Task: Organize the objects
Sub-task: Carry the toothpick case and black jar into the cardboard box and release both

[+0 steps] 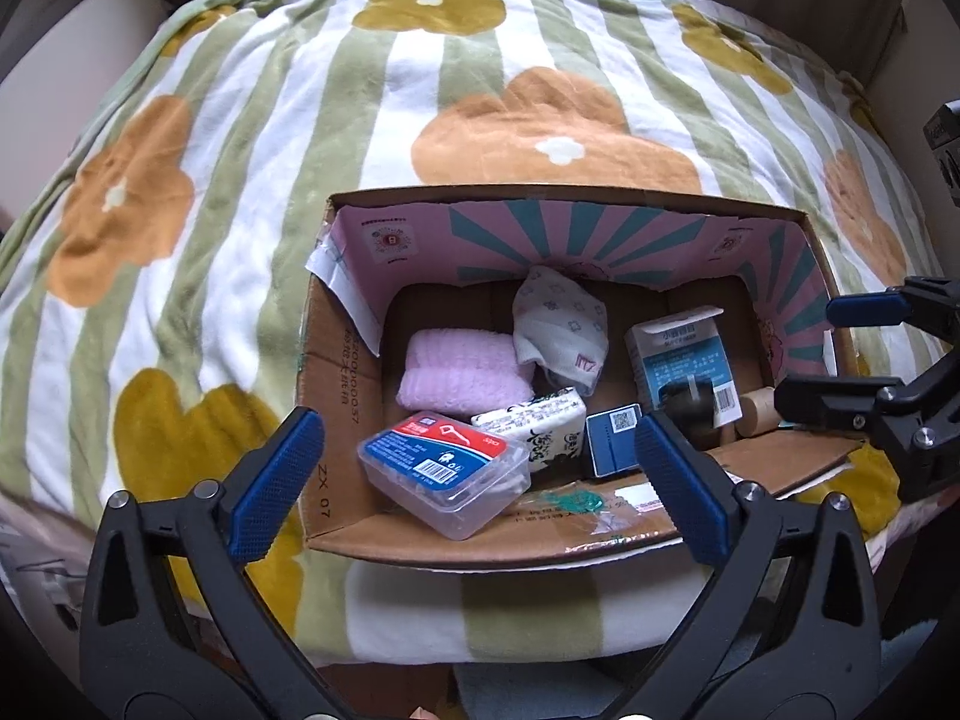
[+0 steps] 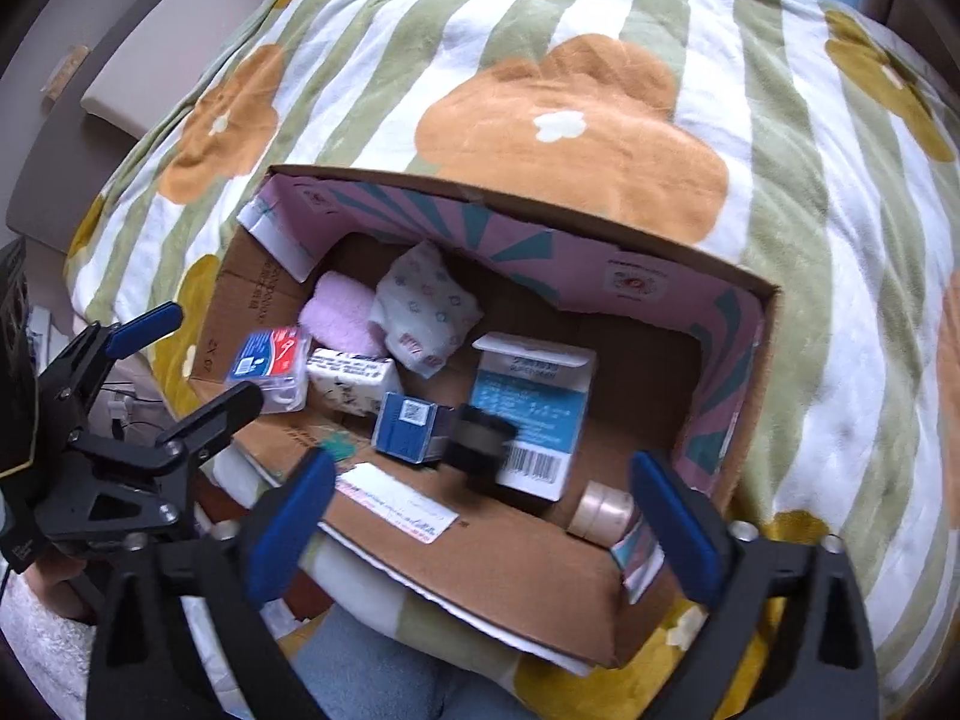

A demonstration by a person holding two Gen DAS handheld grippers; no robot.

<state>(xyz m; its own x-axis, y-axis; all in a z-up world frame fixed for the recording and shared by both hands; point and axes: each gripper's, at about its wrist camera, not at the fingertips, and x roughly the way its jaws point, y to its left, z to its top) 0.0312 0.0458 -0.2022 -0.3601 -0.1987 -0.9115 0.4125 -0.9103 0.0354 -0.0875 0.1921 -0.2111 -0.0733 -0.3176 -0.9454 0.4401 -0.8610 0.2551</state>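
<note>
Both my grippers hang over an open cardboard box [image 1: 336, 360] that sits on a plush blanket [image 1: 240, 150], striped green and white with rounded orange and mustard flowers. My left gripper [image 1: 474, 480] has its jaws spread wide and empty; its blue ribbed pads [image 1: 273, 480] frame the near left corner of the box. Just ahead of them, between the two pads, lies a clear, rounded plastic floss-pick case [image 1: 444, 477] with a red and blue label. Beyond it are a soft printed tissue pack [image 1: 540, 429], a fluffy pink rolled towel [image 1: 456, 372] and a crumpled white cloth [image 1: 561, 324] with small flower prints.

My right gripper [image 2: 480, 516] also stands wide open, holding nothing. Between its jaws and slightly ahead is a dark, blurred cylindrical object [image 2: 480, 444]; I cannot tell whether it rests on anything. Behind that is a flat white and blue carton [image 2: 534, 408] with a barcode, to its left a small blue box [image 2: 408, 426], and close by my right pad a pale cylindrical roll [image 2: 603, 510]. The box's inner walls are printed pink with teal rays.
</note>
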